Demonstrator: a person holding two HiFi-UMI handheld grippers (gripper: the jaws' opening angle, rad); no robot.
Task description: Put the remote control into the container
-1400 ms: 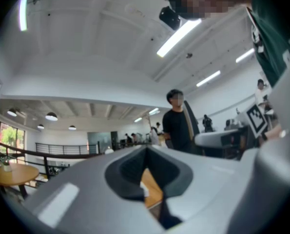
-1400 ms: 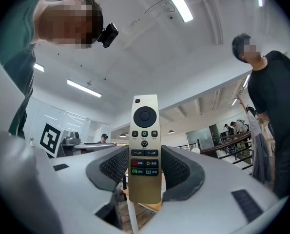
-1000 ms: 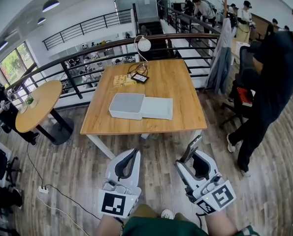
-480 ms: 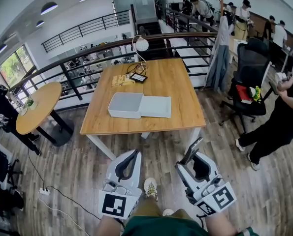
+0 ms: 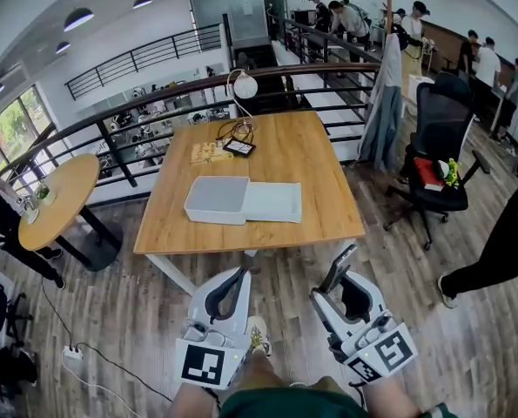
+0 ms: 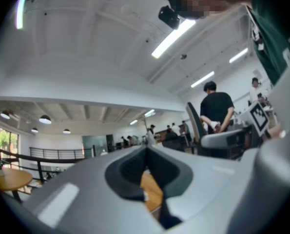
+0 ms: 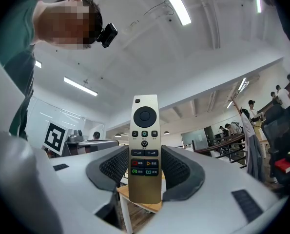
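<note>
Jaws of left tool point(image 5: 239, 275) meet, nothing between them. Grey container point(image 5: 216, 198) sits on desk point(image 5: 315, 168), white lid point(image 5: 274, 202) touching its right side, well ahead of both tools. Right tool point(image 7: 145, 153), jaws wide, grips remote control point(image 7: 145, 130) upright between its pads, above wooden floor point(image 5: 145, 312).

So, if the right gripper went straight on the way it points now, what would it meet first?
Probably the near edge of the wooden table, touched first by the remote that the right gripper holds. Nothing shows in between, but depth is unclear.
</note>
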